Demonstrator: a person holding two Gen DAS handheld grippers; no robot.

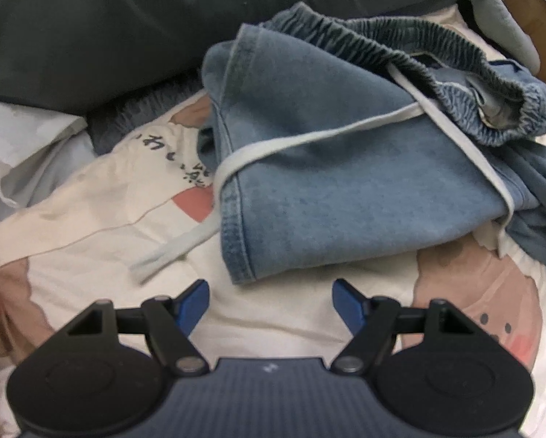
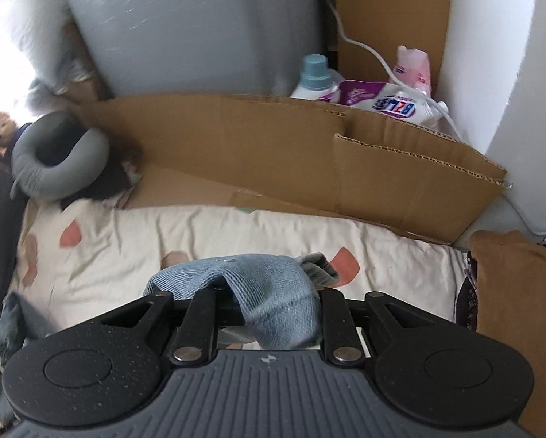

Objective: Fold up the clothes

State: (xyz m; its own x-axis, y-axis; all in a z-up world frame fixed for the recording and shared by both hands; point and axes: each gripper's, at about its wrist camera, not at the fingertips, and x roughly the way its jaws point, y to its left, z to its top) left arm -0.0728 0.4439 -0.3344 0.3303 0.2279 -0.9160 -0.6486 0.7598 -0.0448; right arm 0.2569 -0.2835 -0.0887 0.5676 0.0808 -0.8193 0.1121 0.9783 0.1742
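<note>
Folded light-blue denim shorts (image 1: 327, 182) lie on a cream printed bedsheet (image 1: 108, 219). Their elastic waistband (image 1: 400, 40) is at the far side and a white drawstring (image 1: 291, 144) trails across them. My left gripper (image 1: 271, 292) hovers open just short of the shorts' near hem, with nothing between its blue fingertips (image 1: 194, 299). In the right wrist view a bunched fold of blue denim cloth (image 2: 273, 277) drapes over and between the jaws of my right gripper (image 2: 269, 292). The cloth hides the fingertips, so I cannot see whether the pads press on it.
A dark green cover (image 1: 127, 18) lies beyond the shorts. In the right wrist view, flattened cardboard (image 2: 273, 146) stands behind the bed, with detergent bottles (image 2: 382, 87) and a white cable (image 2: 360, 47) beyond it. A grey neck pillow (image 2: 57, 157) sits far left and a brown cushion (image 2: 517, 292) at the right.
</note>
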